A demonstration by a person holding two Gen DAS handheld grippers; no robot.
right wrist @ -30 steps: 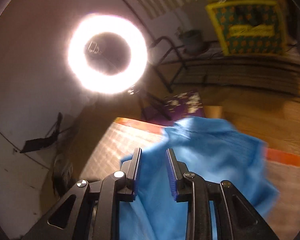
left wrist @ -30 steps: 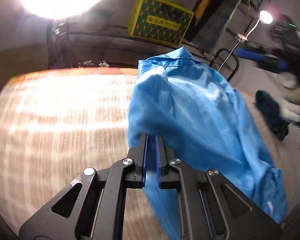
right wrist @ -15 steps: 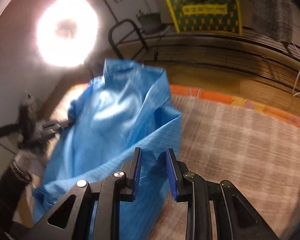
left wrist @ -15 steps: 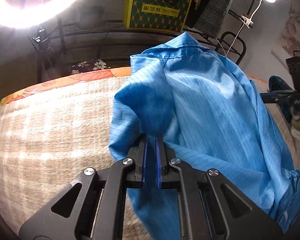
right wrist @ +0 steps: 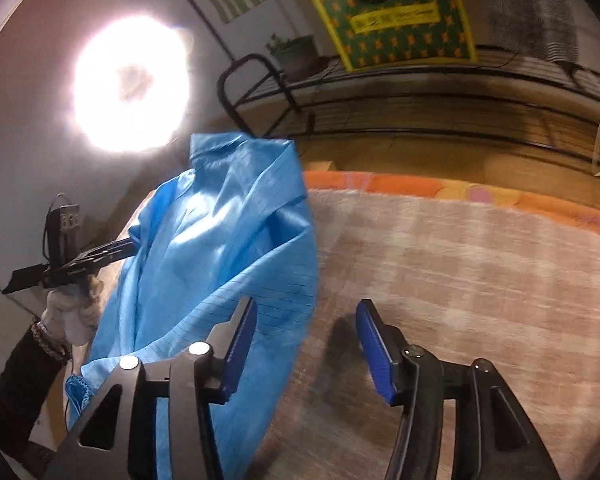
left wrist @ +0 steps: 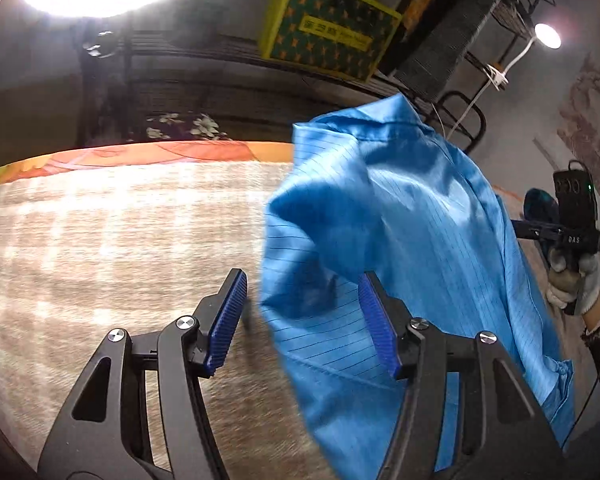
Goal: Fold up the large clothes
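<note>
A large blue striped shirt (left wrist: 420, 240) lies bunched on a beige checked blanket (left wrist: 120, 240) with an orange border. My left gripper (left wrist: 304, 320) is open, its blue pads apart, and a fold of the shirt hangs loose between them. In the right wrist view the same shirt (right wrist: 220, 260) lies to the left. My right gripper (right wrist: 306, 346) is open and empty over the blanket (right wrist: 460, 280), its left finger at the shirt's edge. Each gripper shows in the other's view, held by a gloved hand (left wrist: 572, 280) (right wrist: 68, 308).
A yellow and green box (left wrist: 324, 28) sits on a black wire shelf behind the blanket and also shows in the right wrist view (right wrist: 396, 12). A bright ring light (right wrist: 128, 84) glares at the left. A potted plant (right wrist: 296, 52) stands on the shelf.
Both grippers have opened and let go of the shirt. The shirt has dropped onto the blanket, and the right gripper now sits to its right.
</note>
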